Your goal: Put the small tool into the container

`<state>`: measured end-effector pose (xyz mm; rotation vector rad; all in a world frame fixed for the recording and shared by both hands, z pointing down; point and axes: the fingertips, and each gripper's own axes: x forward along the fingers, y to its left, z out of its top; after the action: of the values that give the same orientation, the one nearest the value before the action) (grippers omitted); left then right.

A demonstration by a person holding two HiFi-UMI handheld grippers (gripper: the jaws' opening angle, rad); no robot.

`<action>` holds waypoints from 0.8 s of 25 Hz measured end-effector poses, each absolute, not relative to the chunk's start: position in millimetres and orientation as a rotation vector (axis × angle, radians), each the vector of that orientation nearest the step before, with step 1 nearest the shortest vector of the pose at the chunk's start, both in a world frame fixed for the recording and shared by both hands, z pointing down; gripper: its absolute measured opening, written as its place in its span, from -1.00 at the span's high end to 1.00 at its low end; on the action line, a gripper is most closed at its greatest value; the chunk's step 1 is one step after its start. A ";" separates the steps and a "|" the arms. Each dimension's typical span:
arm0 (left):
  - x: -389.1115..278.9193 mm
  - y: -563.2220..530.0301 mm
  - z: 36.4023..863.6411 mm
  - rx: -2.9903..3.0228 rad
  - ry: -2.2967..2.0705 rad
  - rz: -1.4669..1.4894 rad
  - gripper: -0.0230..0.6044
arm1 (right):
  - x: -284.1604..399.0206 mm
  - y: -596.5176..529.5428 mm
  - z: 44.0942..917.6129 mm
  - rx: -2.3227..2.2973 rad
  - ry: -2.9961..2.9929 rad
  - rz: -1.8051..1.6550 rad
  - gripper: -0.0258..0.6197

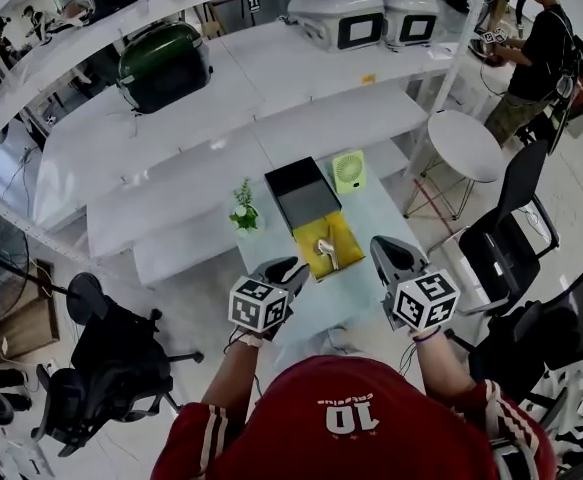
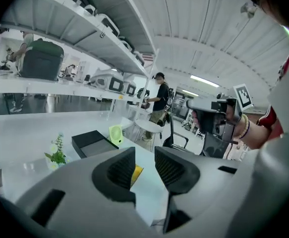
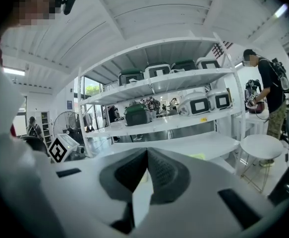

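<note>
A small silver tool (image 1: 325, 249) lies on a yellow mat (image 1: 349, 243) on the bench (image 1: 379, 218), just beside the open black container (image 1: 301, 194). The left hand-held gripper (image 2: 144, 166) is slightly spread and empty. The right hand-held gripper (image 3: 146, 168) is pressed together.

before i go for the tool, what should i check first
1. Small tool in the open, lying on the yellow mat: ok.
2. Black container open at the top, just behind the mat: ok.
3. Left hand-held gripper jaws apart, nothing between them: ok.
4. Right hand-held gripper jaws together and empty; it would need opening before a grasp: not ok.
5. Green fan and plant stand beside the container, off the line from mat to container: ok.
6. Best place to grip the tool: cannot tell, it is too small in the head view.
</note>
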<state>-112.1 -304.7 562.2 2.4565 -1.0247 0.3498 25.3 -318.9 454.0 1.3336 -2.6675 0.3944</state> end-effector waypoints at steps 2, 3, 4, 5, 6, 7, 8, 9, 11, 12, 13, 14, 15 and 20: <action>-115.5 -295.9 549.6 2.477 -1.024 0.313 0.52 | 21.3 -310.8 451.3 1.335 -2.665 0.378 0.90; -117.7 -291.8 544.8 2.486 -1.020 0.297 0.52 | 19.6 -307.1 451.0 1.336 -2.661 0.372 0.90; -121.2 -288.0 541.1 2.493 -1.021 0.285 0.52 | 17.5 -303.3 451.5 1.334 -2.658 0.370 0.90; -125.8 -284.3 538.4 2.496 -1.027 0.277 0.52 | 15.1 -299.4 452.2 1.330 -2.655 0.370 0.90; -130.9 -280.5 536.0 2.498 -1.037 0.270 0.52 | 12.6 -295.4 452.7 1.324 -2.653 0.370 0.90; -136.1 -276.4 533.3 2.498 -1.050 0.261 0.52 | 10.0 -291.4 452.8 1.319 -2.652 0.367 0.90; -141.2 -272.0 529.5 2.500 -1.063 0.250 0.52 | 7.4 -287.7 452.2 1.314 -2.654 0.364 0.90; -146.0 -267.5 524.3 2.503 -1.078 0.239 0.52 | 5.1 -284.4 451.0 1.310 -2.657 0.360 0.90; -155.3 -258.9 511.1 2.519 -1.117 0.221 0.53 | 1.6 -278.8 448.3 1.307 -2.664 0.353 0.90; -159.9 -255.0 503.7 2.530 -1.142 0.218 0.53 | 0.6 -276.4 447.1 1.308 -2.667 0.349 0.90; -164.6 -251.7 496.3 2.543 -1.171 0.216 0.55 | -0.1 -274.2 445.7 1.311 -2.670 0.346 0.90; -169.6 -248.8 488.9 2.557 -1.201 0.213 0.55 | -0.8 -272.4 443.8 1.314 -2.675 0.341 0.90; -174.6 -246.2 481.9 2.569 -1.230 0.209 0.56 | -1.7 -270.9 441.2 1.317 -2.681 0.333 0.90; -191.9 -231.6 449.5 2.600 -1.314 0.158 0.56 | -3.3 -263.3 418.6 1.341 -2.721 0.271 0.90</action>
<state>-191.9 -231.6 449.5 2.5995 -1.3141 0.1576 -3.3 -263.3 418.6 1.3405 -2.7208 0.2708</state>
